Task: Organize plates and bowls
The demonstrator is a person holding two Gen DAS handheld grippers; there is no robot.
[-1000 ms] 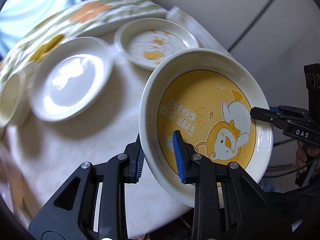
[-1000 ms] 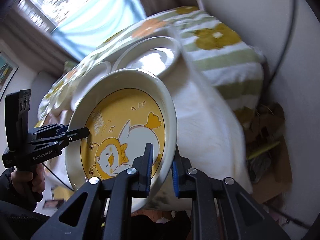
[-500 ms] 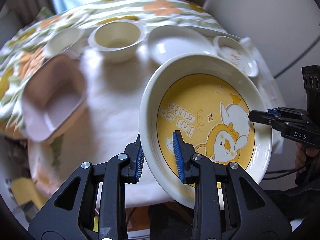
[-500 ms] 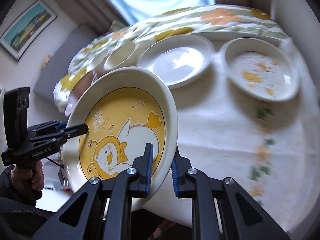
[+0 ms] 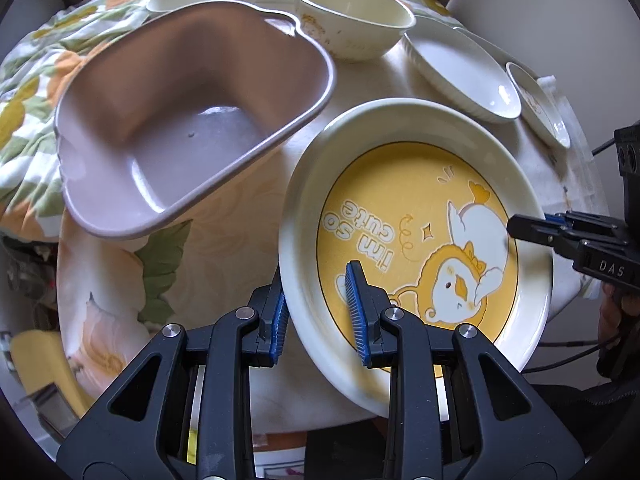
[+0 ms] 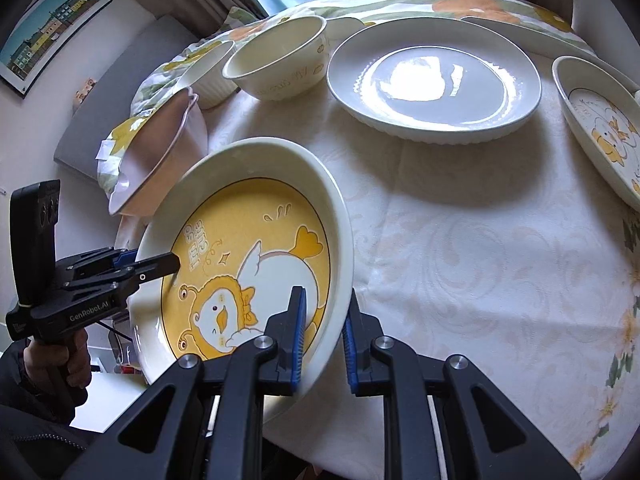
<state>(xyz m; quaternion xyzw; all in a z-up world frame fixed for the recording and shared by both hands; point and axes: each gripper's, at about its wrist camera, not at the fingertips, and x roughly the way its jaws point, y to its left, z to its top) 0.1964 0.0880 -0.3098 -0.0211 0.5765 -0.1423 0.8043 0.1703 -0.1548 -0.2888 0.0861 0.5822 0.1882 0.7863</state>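
Note:
Both grippers hold one yellow duck plate (image 5: pixel 420 240) with a cream rim, lifted and tilted above the near table edge. My left gripper (image 5: pixel 316 316) is shut on its near-left rim; it shows from the right wrist view (image 6: pixel 160 268) at the plate's (image 6: pixel 248 248) left rim. My right gripper (image 6: pixel 324 336) is shut on the right rim, and shows in the left wrist view (image 5: pixel 532 228). A mauve heart-shaped bowl (image 5: pixel 188 120) sits left of the plate.
On the floral tablecloth (image 6: pixel 480 260) stand a cream bowl (image 6: pixel 280 60), a ribbed white bowl (image 6: pixel 208 76), a large white plate (image 6: pixel 432 80) and a small duck plate (image 6: pixel 604 132) at the right. A wall stands behind the right side.
Both grippers have swung left with the duck plate, from over the table's right side toward the near left. The mauve bowl now lies close beside the plate.

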